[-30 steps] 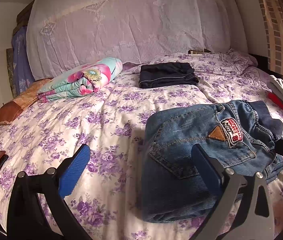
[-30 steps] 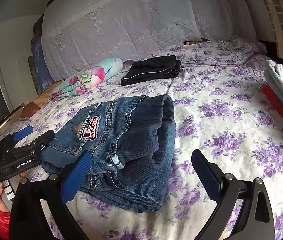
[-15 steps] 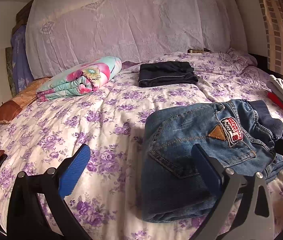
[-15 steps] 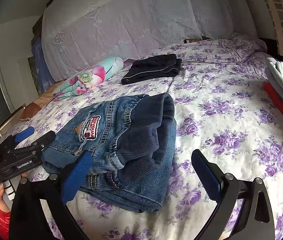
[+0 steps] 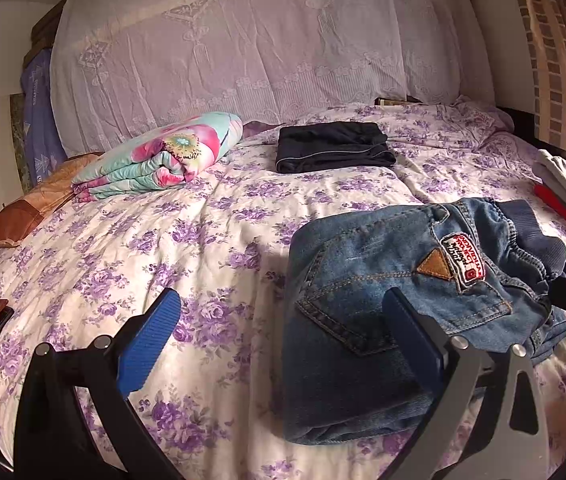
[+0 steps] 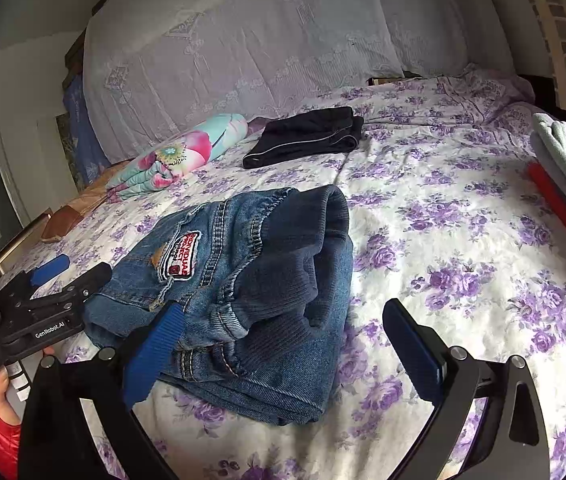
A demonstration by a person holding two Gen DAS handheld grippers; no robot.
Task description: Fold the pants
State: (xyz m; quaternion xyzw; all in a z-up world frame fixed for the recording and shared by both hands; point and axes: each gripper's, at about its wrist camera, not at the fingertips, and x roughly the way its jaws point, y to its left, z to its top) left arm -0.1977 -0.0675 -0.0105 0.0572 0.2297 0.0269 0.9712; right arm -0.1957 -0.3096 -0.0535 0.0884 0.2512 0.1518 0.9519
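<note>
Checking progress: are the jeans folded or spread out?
Folded: the jeans lie as a compact layered bundle on the bed, waistband doubled on top.

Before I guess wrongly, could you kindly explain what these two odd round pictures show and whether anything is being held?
No robot here: a person holds a two-finger tool in each hand, each carrying a fisheye camera looking along its blue-padded fingers. One picture comes from the left tool, the other from the right tool. Both are open and hold nothing. On the purple-flowered bedspread lie the folded blue denim pants with a red-and-white patch, with the tools at either side of them. Farther back lie a folded dark navy garment and a rolled flowery quilt. In the right view you can see the left tool from outside, gripped by a hand.
</note>
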